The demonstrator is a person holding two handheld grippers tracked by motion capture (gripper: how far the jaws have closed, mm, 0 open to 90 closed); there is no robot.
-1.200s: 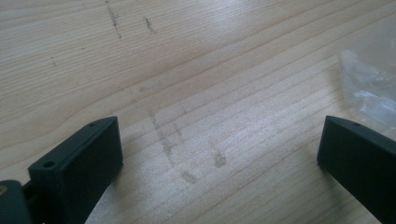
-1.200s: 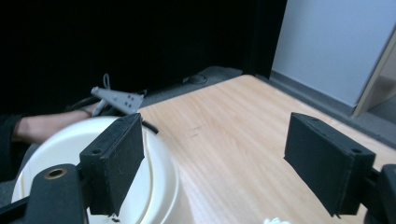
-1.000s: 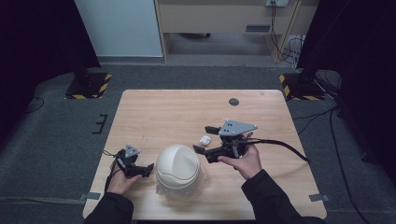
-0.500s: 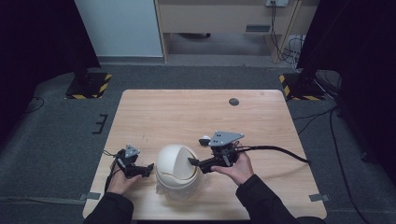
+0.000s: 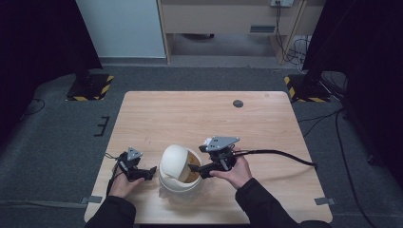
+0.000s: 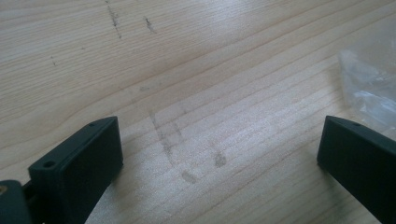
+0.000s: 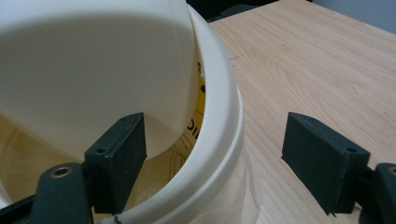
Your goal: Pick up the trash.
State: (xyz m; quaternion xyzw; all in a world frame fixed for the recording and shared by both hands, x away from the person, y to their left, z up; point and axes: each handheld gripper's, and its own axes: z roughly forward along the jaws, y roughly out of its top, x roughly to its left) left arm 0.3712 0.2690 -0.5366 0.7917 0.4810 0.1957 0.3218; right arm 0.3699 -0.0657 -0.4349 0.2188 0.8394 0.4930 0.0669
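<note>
A: From the high view, where is the round white plastic bin with the swing lid?

B: Near the front edge of the light wooden counter. The right gripper, jaws apart, seems to push its lid inward; the left gripper rests beside it.

A: The left gripper view?

B: Jaws wide apart over bare wood, crinkled clear plastic alongside.

A: The right gripper view?

B: One jaw inside the rim, against the tilted lid; yellow printed lining shows, contents unclear. Next likely calls for holding the lid open.

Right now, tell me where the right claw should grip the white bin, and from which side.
On the white bin, grip the thick rolled rim at its right side, coming from the person's right. The domed lid is tipped inward there, leaving a gap, so one jaw fits inside the wall, one outside. The open right claw straddles that rim.
</note>
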